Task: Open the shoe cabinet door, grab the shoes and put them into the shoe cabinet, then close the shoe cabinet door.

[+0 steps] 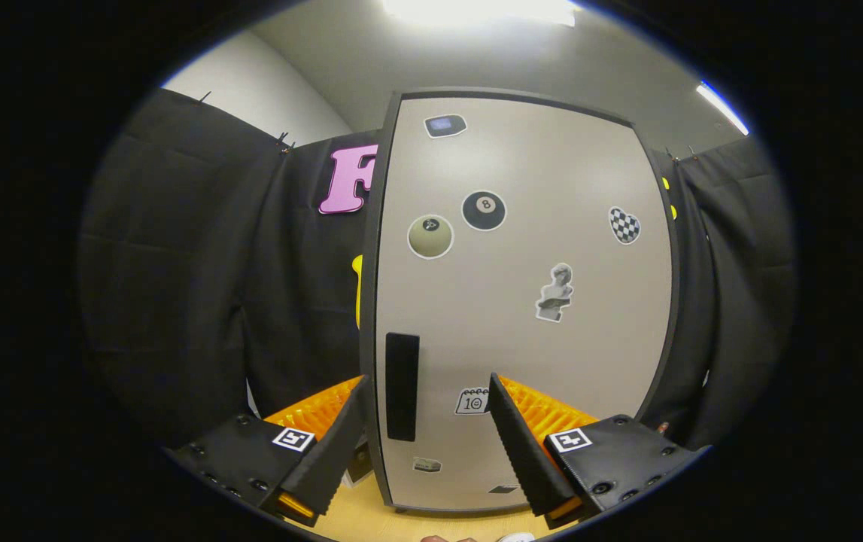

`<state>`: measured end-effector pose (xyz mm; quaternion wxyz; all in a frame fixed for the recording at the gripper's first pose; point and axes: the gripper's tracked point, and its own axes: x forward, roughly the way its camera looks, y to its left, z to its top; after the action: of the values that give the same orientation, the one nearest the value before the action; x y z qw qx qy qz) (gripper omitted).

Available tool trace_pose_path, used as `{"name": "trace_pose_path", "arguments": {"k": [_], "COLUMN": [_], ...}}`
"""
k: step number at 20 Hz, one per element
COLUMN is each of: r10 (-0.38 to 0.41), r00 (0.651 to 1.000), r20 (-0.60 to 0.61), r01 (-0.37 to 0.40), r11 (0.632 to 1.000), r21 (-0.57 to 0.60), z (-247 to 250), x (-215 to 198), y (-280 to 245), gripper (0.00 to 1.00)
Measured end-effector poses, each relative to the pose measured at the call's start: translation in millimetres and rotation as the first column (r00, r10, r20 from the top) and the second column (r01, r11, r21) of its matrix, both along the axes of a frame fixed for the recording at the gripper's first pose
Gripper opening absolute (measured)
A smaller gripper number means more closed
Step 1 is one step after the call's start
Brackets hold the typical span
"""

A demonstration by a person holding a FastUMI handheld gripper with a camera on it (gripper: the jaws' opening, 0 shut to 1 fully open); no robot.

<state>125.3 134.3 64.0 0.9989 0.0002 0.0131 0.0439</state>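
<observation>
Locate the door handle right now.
In the gripper view, the black handle runs vertically near the cabinet door's left edge, low down, just ahead of the open gripper, nearer its left finger.

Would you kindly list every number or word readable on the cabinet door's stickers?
"8": on the black billiard-ball sticker on the shoe cabinet door.
"10": on the calendar sticker, between the open gripper's fingers.
Beige ball sticker: mark too blurred to read.
Other stickers: no legible text.

Bright ceiling lights (476, 9) glare white overhead; the pale cabinet door (521, 301) is evenly lit and sharp, its straight edges bowed by fisheye distortion.
</observation>
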Motion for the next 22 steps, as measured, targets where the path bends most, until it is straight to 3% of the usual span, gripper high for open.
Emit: {"name": "trace_pose_path", "arguments": {"k": [12, 17, 22], "r10": [-0.057, -0.008, -0.021], "r00": [0.994, 0.993, 0.991], "r20": [-0.091, -0.117, -0.13], "r01": [0.05, 0.005, 0.023], "r11": [0.996, 1.0, 1.0], "r21": [-0.079, -0.025, 0.012], "z": [-37.2, -41.0, -39.8], "x": [62.7, 67.9, 65.8], "y": [16.4, 31.2, 29.2], "gripper": [0.94, 0.53, 0.33]}}
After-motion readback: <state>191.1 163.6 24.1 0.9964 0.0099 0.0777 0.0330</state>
